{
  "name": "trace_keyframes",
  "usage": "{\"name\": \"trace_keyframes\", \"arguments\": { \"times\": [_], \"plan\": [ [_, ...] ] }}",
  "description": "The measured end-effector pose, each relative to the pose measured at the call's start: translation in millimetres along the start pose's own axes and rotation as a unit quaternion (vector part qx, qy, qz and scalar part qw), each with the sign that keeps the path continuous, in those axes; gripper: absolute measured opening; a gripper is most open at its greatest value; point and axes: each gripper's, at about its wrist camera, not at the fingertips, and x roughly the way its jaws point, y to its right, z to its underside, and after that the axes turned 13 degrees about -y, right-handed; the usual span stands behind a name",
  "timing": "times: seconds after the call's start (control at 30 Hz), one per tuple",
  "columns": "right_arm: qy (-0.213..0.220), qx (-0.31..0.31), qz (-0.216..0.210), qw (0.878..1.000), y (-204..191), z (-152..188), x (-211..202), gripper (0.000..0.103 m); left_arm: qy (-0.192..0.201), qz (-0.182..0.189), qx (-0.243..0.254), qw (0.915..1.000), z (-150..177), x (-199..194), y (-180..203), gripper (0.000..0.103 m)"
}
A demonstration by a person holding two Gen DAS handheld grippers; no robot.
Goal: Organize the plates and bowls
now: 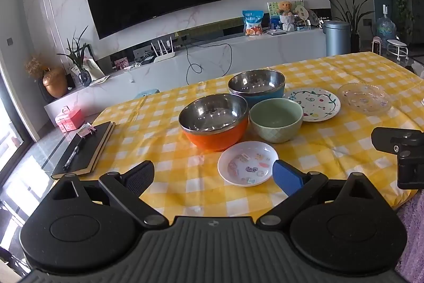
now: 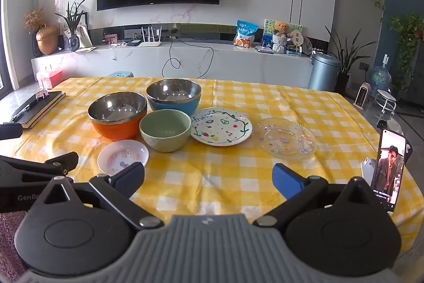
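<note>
On the yellow checked table stand an orange steel bowl, a blue steel bowl, a green bowl, a small white saucer, a white fruit-pattern plate and a clear glass plate. My left gripper is open and empty above the near table edge, the saucer just ahead between its fingers. My right gripper is open and empty, near the front edge, with the saucer at its left finger, the fruit plate and glass plate ahead.
A black notebook with a pen lies at the table's left edge. A phone on a stand stands at the right edge. The other gripper shows at the right in the left wrist view. A TV cabinet runs behind.
</note>
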Motion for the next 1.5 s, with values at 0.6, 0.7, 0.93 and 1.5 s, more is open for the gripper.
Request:
{"name": "trace_keyframes", "arguments": {
  "times": [0.6, 0.7, 0.93, 1.5],
  "plan": [
    [0.004, -0.008, -0.016, 1.0, -2.6, 0.1, -1.8, 0.101, -0.008, 0.004, -0.001, 1.0, 5.0, 4.8, 1.0, 0.103],
    [0.005, -0.011, -0.017, 1.0, -5.0, 0.4, -2.6, 0.101, -0.009, 0.004, -0.001, 1.0, 4.8, 4.8, 0.8, 0.103],
    [0.007, -0.012, -0.018, 1.0, -4.9, 0.1, -4.2, 0.101, -0.01, 0.005, -0.001, 0.9999, 4.6, 5.1, 0.6, 0.103],
    [0.011, -0.015, -0.021, 1.0, -5.4, 0.6, -6.8, 0.1, -0.011, 0.005, -0.001, 0.9999, 3.5, 5.2, 0.4, 0.103]
  ]
}}
